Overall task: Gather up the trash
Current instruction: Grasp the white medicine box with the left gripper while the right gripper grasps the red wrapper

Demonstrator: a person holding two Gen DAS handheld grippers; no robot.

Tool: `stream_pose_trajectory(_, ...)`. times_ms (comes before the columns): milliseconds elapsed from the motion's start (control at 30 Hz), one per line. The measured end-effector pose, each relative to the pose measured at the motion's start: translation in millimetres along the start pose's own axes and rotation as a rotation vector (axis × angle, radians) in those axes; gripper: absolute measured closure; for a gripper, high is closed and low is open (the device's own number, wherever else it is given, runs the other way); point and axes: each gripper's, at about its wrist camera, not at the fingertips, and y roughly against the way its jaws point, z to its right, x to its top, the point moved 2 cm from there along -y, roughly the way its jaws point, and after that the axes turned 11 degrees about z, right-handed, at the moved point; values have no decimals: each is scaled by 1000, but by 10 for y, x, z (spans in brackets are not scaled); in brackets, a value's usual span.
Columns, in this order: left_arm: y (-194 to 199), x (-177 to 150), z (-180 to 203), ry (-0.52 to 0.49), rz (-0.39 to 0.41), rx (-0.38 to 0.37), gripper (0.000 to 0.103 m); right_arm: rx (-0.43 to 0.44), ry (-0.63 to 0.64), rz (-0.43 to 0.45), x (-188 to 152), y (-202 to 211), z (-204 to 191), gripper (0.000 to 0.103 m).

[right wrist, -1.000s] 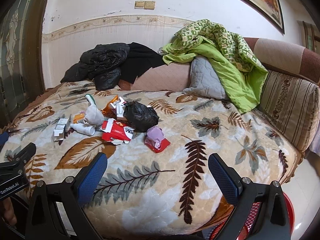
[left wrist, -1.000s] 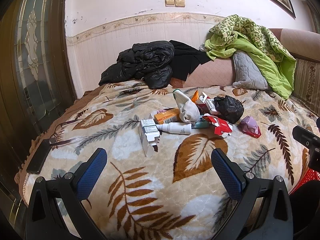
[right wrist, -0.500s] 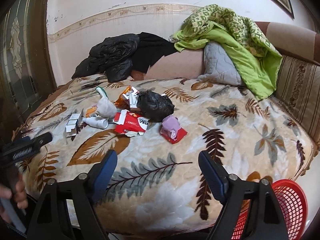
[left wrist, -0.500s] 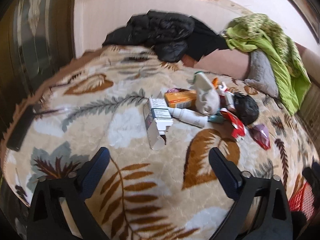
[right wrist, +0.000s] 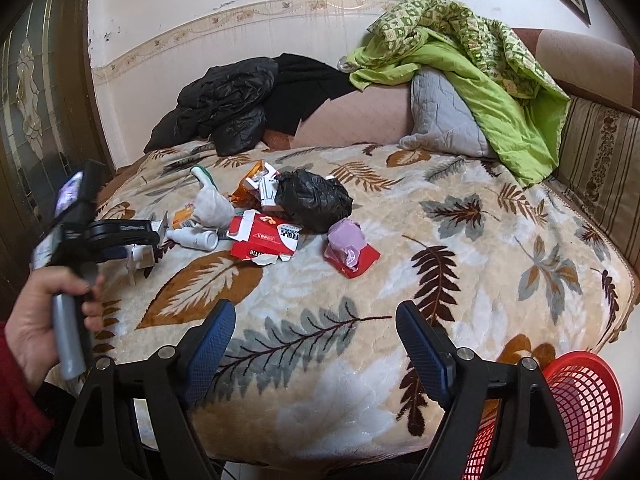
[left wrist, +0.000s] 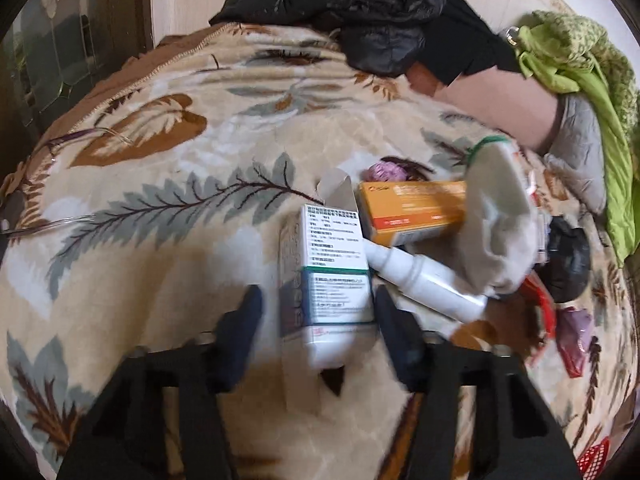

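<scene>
The left gripper is closing around the white medicine box, which a moment ago lay well ahead of its wide-spread jaws; now the box is sitting right between them, the right pad looking as if it is touching the box's edge while the left one is still showing a sliver of blanket, so the grip is not yet made. Just beyond the box, to its right, the white bottle and the orange box are lying against it, with the grey sock draped over them. This is likely the first pick from the pile. Further right, the right gripper is hanging open over the blanket, holding nothing, with the red basket waiting at its lower right for the drop.
</scene>
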Motion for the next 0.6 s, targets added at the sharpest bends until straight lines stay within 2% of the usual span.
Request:
stream_pose_trajectory(100,-99,0,-71,3,-19,5,70,83,-45,-27,58,-154,-54,17)
stream_pose_trajectory(200,-80,-1,-124,8,-8,-14,70,167,-93,-75,157,-426,-164,17)
stream_pose_trajectory(267,-50,-18,-136,-4,-2,-19,70,221,-129,-138,228,-715,-243,17)
stream_pose_trajectory(333,3,-26,-152,-11,10,-28,70,245,-151,-183,292,-1004,-329,16)
stream_pose_trajectory(467,74,-26,-177,-34,31,-32,70,181,-95,-239,322,-1464,-486,14)
stream_pose_trajectory(600,78,-26,-211,-39,32,-40,70,91,124,-219,231,-1629,-823,14)
